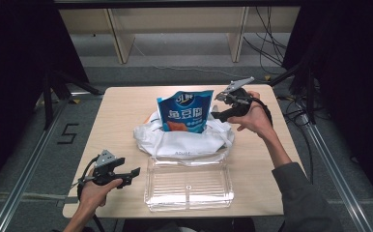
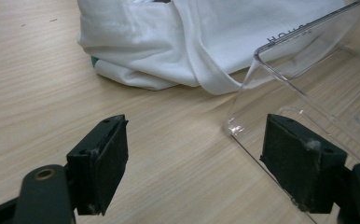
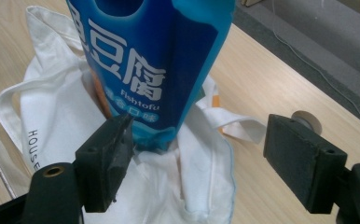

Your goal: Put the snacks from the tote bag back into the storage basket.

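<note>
A pale wooden desk (image 1: 126, 104) carries everything, and it stands on a grey floor (image 1: 35, 140) marked with a dark figure five.

Near the desk's middle lies a white cloth bag (image 1: 184, 140), crumpled and open at the top, with small dark lettering on its front. In the left gripper view the white cloth bag (image 2: 178, 42) lies ahead on the wood, its folded edge touching the desk.

A clear plastic tray (image 1: 189, 183) sits just in front of the bag, at the desk's near edge, its far rim against the bag's front. The left gripper view shows a corner of the clear plastic tray (image 2: 308, 93) just beside the right-hand finger.

A blue snack packet (image 1: 184, 112) stands upright in the bag's mouth, its lower part sunk into the cloth and its top well above it. The right gripper view shows the blue snack packet (image 3: 155, 60) close ahead, with white characters and the word "Fishtofu".

The right gripper (image 1: 222, 110) is held up beside the packet's right edge; its fingers (image 3: 106, 161) stand wide apart and grip nothing, the packet just beyond them.

The left gripper (image 1: 132, 175) hovers low at the desk's near left, close to the tray's left end. Its fingers (image 2: 99, 163) are spread wide and hold nothing.
</note>
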Demonstrator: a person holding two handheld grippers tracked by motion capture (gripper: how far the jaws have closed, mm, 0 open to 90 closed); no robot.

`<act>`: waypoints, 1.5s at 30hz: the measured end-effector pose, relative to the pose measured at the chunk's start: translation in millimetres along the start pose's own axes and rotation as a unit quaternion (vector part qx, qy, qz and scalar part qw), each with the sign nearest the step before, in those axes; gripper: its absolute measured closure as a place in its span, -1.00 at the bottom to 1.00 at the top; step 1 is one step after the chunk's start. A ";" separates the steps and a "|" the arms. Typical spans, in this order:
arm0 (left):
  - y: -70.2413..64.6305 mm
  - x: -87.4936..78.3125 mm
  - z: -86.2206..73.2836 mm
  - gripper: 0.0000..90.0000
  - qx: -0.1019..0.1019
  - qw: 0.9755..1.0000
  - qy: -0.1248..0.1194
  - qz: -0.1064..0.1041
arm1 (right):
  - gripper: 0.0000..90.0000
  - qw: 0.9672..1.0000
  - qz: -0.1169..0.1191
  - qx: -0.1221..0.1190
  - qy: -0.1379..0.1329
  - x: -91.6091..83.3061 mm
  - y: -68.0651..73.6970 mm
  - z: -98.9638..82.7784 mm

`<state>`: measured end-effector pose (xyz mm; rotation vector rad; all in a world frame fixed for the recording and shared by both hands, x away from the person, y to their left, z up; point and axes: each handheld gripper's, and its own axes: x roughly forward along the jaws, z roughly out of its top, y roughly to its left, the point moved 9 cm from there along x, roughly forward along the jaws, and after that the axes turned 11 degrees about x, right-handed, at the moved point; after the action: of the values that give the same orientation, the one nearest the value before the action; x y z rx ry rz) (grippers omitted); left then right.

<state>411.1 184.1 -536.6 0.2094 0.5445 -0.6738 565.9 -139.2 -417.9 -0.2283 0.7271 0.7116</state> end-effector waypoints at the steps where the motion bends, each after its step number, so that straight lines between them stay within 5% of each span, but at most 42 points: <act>1: -1.1 0.1 -2.4 -0.51 0.006 1.000 0.007 -0.001 | -0.45 1.000 0.000 -0.004 -0.005 -0.4 -0.7 2.0; 6: -4.8 0.9 -5.1 -0.51 0.030 0.999 0.014 -0.006 | -0.49 1.000 -0.006 -0.006 -0.009 -7.4 -1.0 10.6; 22: -1.8 -5.1 1.5 -0.51 0.021 1.000 -0.010 -0.002 | -0.48 0.998 0.011 -0.065 -0.012 -24.0 30.2 58.4; 30: -0.6 -4.7 0.2 -0.51 0.020 1.000 -0.007 0.000 | -0.41 0.995 0.027 -0.095 -0.013 -17.5 48.1 78.5; 45: -0.6 -4.5 -0.5 -0.51 0.023 1.000 -0.006 0.002 | -0.06 0.994 0.038 -0.106 0.016 10.3 61.2 92.4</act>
<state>407.5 186.2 -534.6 0.2495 0.5174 -0.6835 579.4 -49.1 -354.1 -0.4085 0.6930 0.8596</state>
